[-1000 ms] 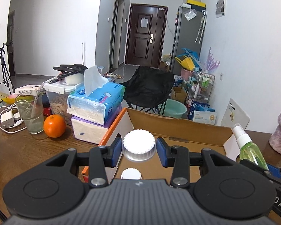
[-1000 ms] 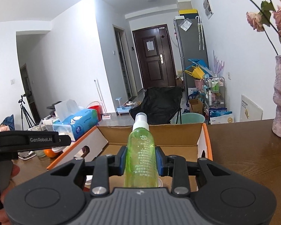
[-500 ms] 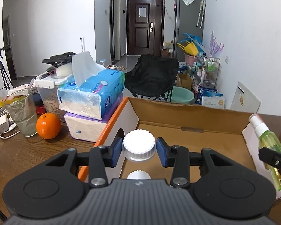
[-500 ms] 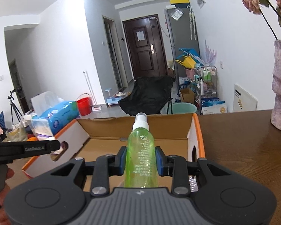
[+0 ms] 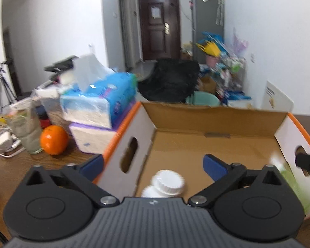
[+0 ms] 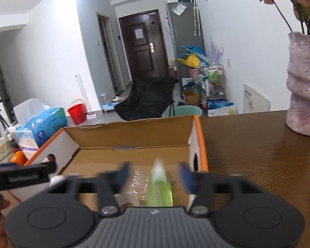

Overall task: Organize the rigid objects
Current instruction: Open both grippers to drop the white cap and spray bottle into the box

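An open cardboard box (image 5: 215,122) with orange edges stands on the wooden table; it also shows in the right wrist view (image 6: 134,134). My left gripper (image 5: 153,163) is open over the box's near left corner. A white-capped bottle (image 5: 169,183) lies loose below it in the box, next to a second white cap. My right gripper (image 6: 156,174) is open, blurred by motion. A green spray bottle (image 6: 159,188) sits between its spread fingers inside the box, free of them. It also shows blurred in the left wrist view (image 5: 289,177).
Left of the box are stacked tissue packs (image 5: 97,111), an orange (image 5: 54,139), a glass (image 5: 29,132) and a charger. A pink vase (image 6: 303,82) with flowers stands on the table at the right. A clear wrapper (image 6: 138,181) lies in the box.
Both grippers opened and moved lower over the box. The white-capped bottle left the left gripper and dropped into the box. The green spray bottle left the right gripper's fingers.
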`<state>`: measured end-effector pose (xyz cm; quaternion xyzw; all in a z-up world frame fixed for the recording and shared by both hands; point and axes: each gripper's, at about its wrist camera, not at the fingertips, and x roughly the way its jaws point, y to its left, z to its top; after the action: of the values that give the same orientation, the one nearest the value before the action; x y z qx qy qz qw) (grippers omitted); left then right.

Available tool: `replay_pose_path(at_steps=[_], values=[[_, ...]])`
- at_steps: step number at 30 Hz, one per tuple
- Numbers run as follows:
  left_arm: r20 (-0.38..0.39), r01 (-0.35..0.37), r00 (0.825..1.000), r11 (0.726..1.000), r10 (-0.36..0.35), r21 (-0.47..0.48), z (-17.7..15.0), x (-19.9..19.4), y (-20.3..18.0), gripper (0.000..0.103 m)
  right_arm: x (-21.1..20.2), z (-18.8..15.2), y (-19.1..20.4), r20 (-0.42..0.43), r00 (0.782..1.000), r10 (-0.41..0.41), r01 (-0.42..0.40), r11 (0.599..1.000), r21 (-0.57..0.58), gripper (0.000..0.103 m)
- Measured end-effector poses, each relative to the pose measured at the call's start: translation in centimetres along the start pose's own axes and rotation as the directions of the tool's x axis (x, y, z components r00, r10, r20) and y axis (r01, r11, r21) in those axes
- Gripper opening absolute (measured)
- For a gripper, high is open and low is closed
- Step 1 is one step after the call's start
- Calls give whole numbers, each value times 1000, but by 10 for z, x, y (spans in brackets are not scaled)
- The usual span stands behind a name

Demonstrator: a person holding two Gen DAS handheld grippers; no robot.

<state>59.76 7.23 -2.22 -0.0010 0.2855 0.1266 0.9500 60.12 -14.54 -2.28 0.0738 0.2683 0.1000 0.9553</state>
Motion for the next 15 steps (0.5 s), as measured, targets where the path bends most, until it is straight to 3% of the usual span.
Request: replay_pose_path(at_steps=[5, 15], values=[[-17, 5, 1000, 1000, -5, -27, 2, 2, 6, 103, -4, 0, 4, 20, 1000, -8, 8, 1000, -20, 102], [-10, 0, 1000, 999, -1, -42, 4, -8, 8, 103, -20, 6, 6, 39, 999, 21, -20, 1000, -15, 103]])
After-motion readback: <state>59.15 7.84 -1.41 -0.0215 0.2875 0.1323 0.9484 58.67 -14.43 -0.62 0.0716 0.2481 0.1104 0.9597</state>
